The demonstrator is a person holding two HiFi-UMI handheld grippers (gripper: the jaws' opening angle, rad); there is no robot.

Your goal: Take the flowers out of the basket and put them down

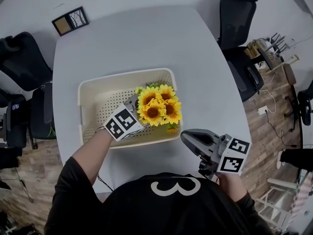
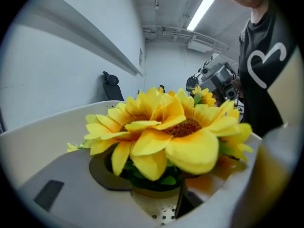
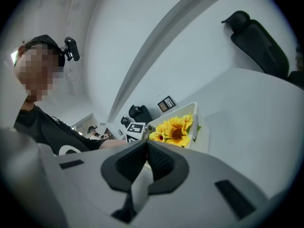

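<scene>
Light: bright, even, from overhead; long white ceiling strip lamp [image 2: 203, 12] lit in left gripper view.
Shadows: soft, faint on pale grey rounded table top [image 1: 122, 43].
Blur: yellow artificial sunflowers [image 2: 161, 127] soft up close, left gripper view; foreground smeared in both gripper views.
Distortion: strong fisheye, black corners in gripper views; head view edges bowed.
</scene>
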